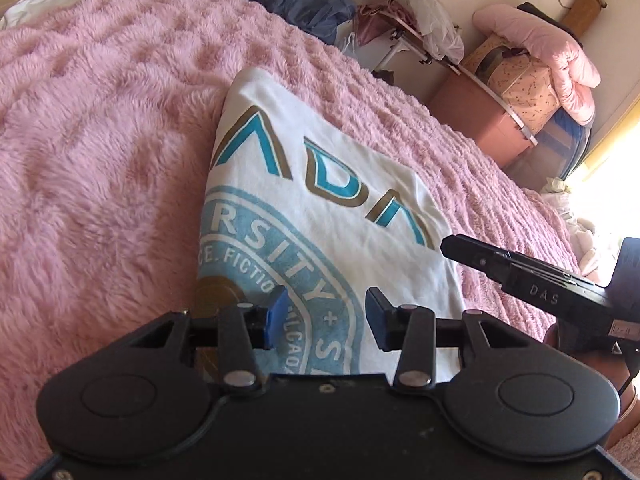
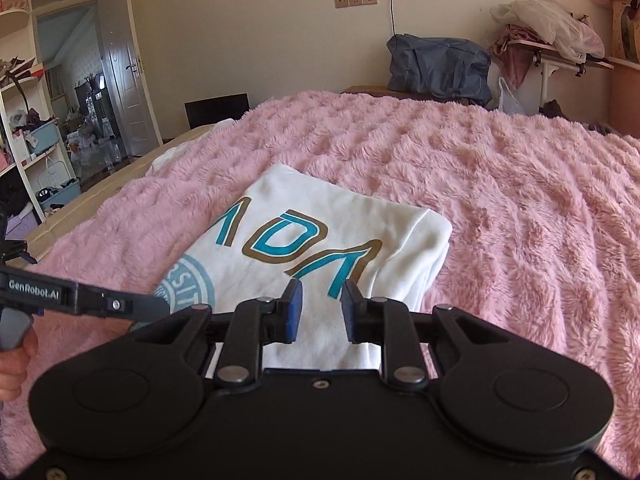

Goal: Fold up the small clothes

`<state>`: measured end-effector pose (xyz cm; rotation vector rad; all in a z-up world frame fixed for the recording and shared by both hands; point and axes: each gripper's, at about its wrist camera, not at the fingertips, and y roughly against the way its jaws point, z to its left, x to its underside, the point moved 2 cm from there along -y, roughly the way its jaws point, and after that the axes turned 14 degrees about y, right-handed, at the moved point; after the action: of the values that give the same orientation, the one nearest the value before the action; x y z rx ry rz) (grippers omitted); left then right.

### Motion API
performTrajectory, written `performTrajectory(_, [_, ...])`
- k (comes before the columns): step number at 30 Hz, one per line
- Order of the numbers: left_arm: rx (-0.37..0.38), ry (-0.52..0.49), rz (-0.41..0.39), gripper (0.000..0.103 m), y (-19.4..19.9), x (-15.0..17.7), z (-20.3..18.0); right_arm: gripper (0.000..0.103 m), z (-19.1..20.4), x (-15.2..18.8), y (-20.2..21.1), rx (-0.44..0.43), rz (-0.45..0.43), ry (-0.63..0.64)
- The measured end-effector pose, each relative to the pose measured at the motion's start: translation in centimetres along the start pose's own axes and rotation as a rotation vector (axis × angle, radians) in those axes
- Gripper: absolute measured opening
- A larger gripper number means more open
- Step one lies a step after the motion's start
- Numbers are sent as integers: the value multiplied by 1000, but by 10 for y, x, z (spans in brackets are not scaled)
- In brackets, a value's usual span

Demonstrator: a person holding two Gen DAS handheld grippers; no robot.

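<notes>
The white printed T-shirt [image 2: 320, 240] lies folded into a compact rectangle on the fluffy pink blanket [image 2: 520, 200], directly ahead of both grippers, its teal and gold lettering facing up. In the right wrist view its doubled, rounded edge sits ahead and to the right of the right gripper [image 2: 319, 309], whose blue pads stand apart with nothing between them, hovering over the shirt's near edge. The left gripper [image 1: 326, 316] is likewise released, pads spread above the round blue emblem, with the right gripper's finger reaching in from its right. The fold looks close to finished; any last halving would likely go best with each gripper pinching all layers at a near corner, lifting together and laying the edge squarely onto the far one. Beyond the blanket, a dark blue bag [image 2: 438, 64] rests near the wall.
</notes>
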<state>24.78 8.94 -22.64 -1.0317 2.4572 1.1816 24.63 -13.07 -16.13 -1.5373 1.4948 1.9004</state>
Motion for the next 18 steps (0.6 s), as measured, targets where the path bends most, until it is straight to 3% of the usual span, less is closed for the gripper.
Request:
performTrajectory(8, [26,54,22,46,-8,-3,12,20,-14,22,-34,29,117,-5])
performTrajectory(14, [-33,24,18,46,-2,-5,-4,20,-20,26,-25,24,101,-88])
performTrajectory(17, [-61,21,19,47,7,-9,-17,33,-13,17,-6,52,65,-86])
performTrajectory(18, [-69,10,8,47,12,-10,-23,46,-10,14,3,68,54,-85])
